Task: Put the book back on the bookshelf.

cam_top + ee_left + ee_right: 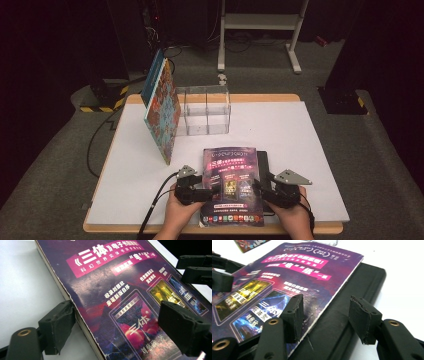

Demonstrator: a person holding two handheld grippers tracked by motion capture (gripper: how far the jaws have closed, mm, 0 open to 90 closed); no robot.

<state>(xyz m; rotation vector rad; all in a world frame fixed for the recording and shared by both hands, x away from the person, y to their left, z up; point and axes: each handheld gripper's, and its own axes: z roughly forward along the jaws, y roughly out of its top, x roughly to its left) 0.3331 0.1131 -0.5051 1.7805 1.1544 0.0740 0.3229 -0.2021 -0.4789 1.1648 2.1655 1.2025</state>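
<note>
A purple paperback [231, 170] with Chinese cover text lies flat near the table's front edge, on top of a black book [263, 160] that juts out to its right. My left gripper [207, 192] is open at the paperback's left edge. In the left gripper view [117, 315] one jaw sits beside the worn page edge and the other hovers over the cover [100, 290]. My right gripper [258, 189] is open at the right edge. In the right gripper view [327, 306] one jaw is over the purple cover [312, 272] and the other over the black book [362, 285].
A colourful patterned book [162, 107] stands tilted at the back left, with a blue book [152, 75] behind it, beside a clear plastic two-bay holder [206, 110]. The white table top [300, 140] stretches bare to the right. Dark floor and a white stand [260, 22] lie beyond.
</note>
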